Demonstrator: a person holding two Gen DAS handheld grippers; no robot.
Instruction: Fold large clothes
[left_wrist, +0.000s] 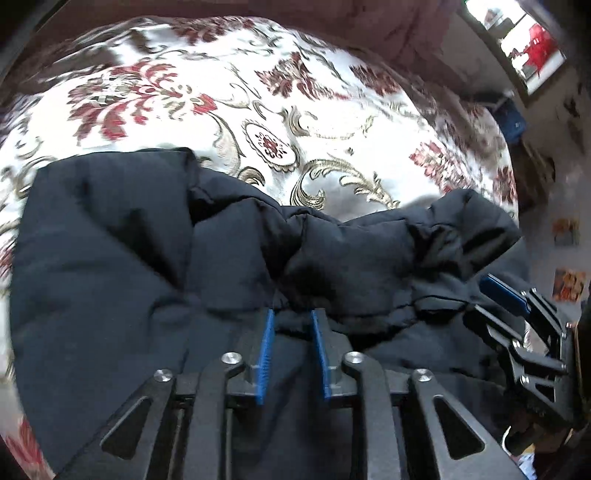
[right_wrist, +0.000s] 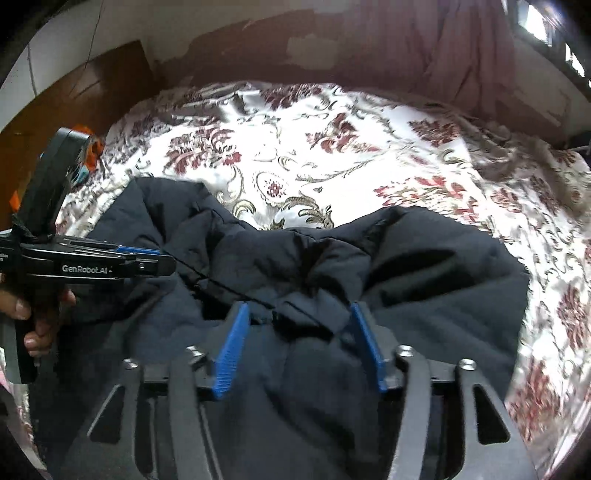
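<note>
- Dark navy padded jacket (left_wrist: 147, 258) (right_wrist: 424, 288): lying bunched on the near part of a bed, its quilted panels creased and folded over one another. Its far edge is running unevenly from left to right, rising into a rounded flap at the far left, dipping in the middle and lifting again at the right.
- Left gripper (left_wrist: 292, 321) (right_wrist: 155, 256): hovering low over the near middle of the jacket, its blue-padded fingers (left_wrist: 266, 354) standing slightly apart with a ridge of dark cloth lying between the tips; whether the pads are pinching that cloth cannot be told. In the right wrist view it is showing side-on at the left, its tip reaching over the jacket's left half.
- Right gripper (right_wrist: 300, 314) (left_wrist: 498, 291): spreading its fingers (right_wrist: 231, 354) wide, a crumpled fold of jacket sitting between them without visible contact on either pad. From the left wrist view it is appearing at the right edge of the jacket.
- Floral bedspread (left_wrist: 295, 92) (right_wrist: 314, 147): white with red and gold flowers, lying bare beyond the jacket's far edge and to its right, giving broad flat room there.
- Maroon curtain (right_wrist: 461, 62): hanging past the far edge of the bed.
- Window (left_wrist: 528, 44): showing bright at the far right.
</note>
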